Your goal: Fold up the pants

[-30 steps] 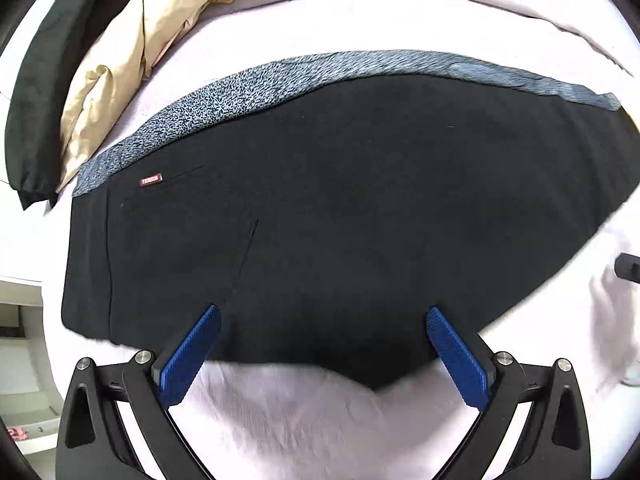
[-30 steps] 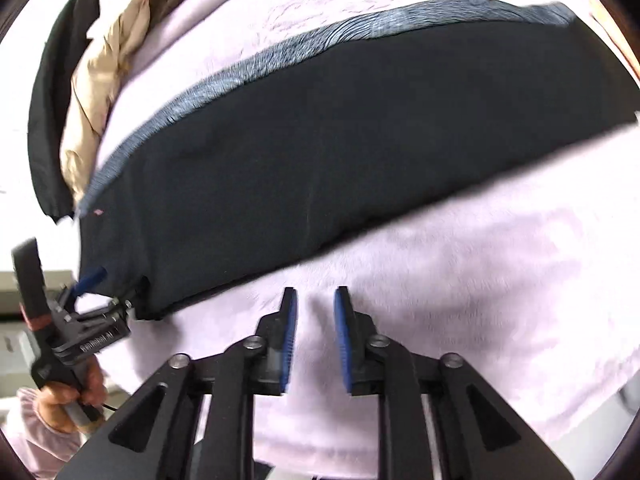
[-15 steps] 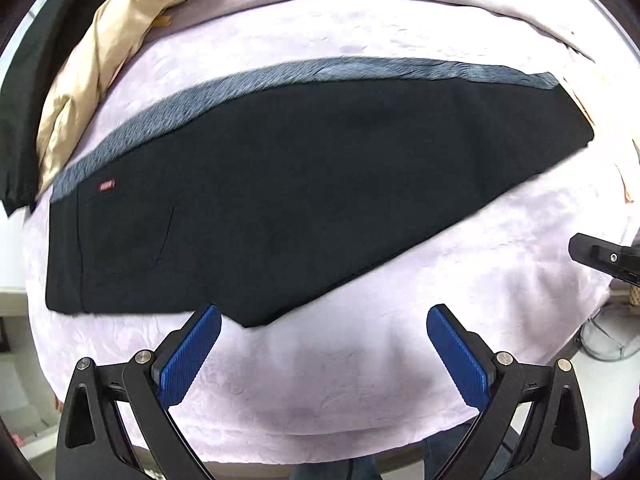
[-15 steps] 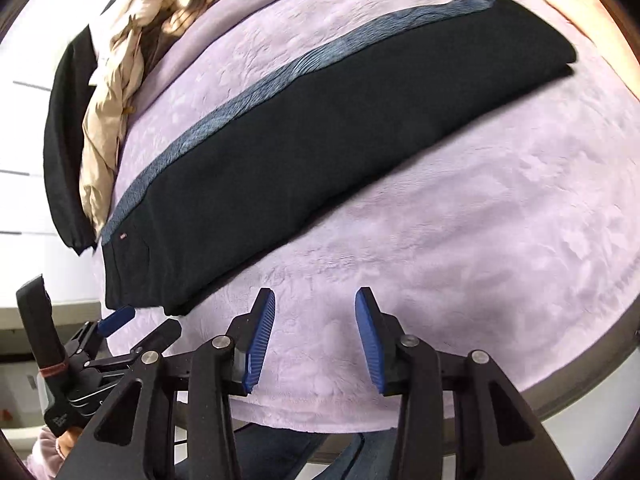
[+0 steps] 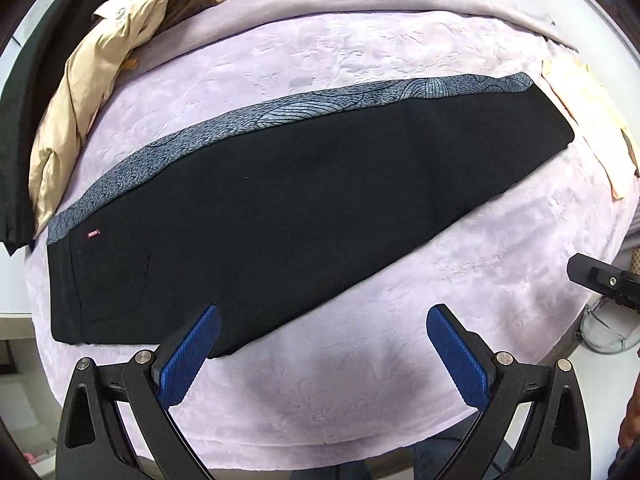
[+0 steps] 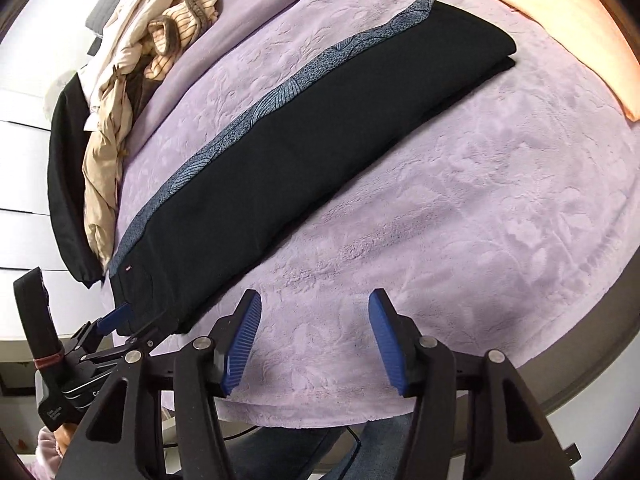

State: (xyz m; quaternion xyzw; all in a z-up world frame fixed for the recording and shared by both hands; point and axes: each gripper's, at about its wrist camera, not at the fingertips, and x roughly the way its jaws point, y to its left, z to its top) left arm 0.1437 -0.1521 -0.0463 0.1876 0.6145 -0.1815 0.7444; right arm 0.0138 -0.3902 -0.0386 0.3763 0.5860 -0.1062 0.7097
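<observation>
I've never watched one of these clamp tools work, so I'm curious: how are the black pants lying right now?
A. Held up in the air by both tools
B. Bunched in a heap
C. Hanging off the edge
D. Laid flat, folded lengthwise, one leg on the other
D: the black pants lie flat on the purple blanket as one long strip, the patterned side stripe along the far edge; both tools' jaws are open and hold nothing.

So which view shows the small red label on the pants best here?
The left wrist view: the red label sits large and unobstructed just under the patterned side stripe, near the waist of the black pants. The right wrist view shows the same label only as a tiny speck near the left gripper.
</observation>
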